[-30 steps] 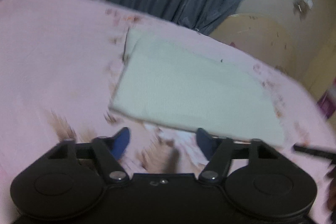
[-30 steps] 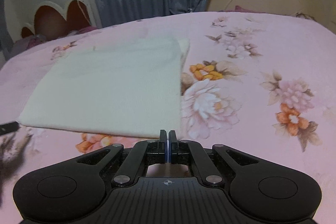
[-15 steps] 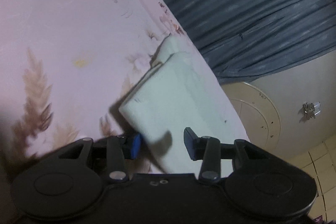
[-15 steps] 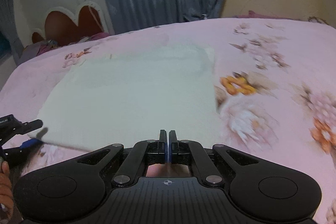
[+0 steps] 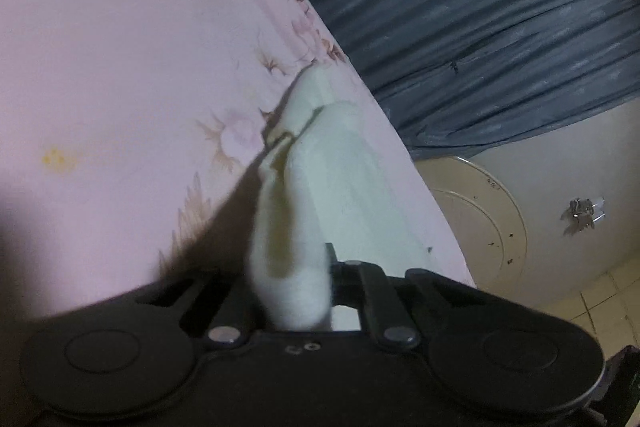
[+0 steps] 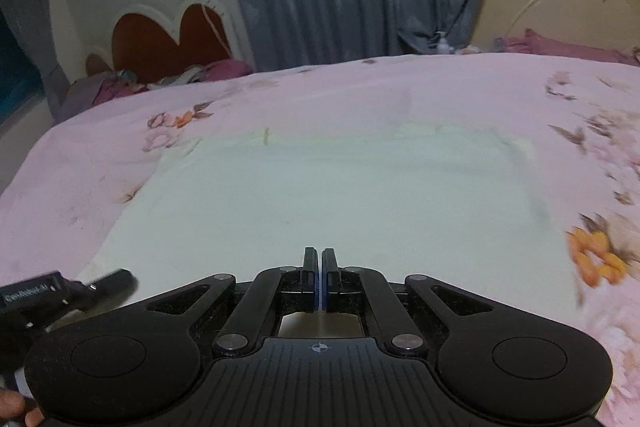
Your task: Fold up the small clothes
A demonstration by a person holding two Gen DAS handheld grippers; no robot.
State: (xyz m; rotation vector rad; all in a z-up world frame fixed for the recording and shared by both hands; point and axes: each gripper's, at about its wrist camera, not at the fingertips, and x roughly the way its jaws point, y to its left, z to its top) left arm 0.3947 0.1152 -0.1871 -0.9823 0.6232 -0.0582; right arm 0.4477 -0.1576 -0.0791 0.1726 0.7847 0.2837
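Now my left tongs are just closing and clamping a corner of the white cloth, cloth lying on the pink floral bedsheet, my right tongs hovering above it, pressed together, holding nothing.

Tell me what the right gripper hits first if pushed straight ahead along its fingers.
Most likely the white folded cloth: the shut right gripper points down at it, on the pink bedsheet.

A blurred white label on the left hand-held gripper cannot be read for certain.
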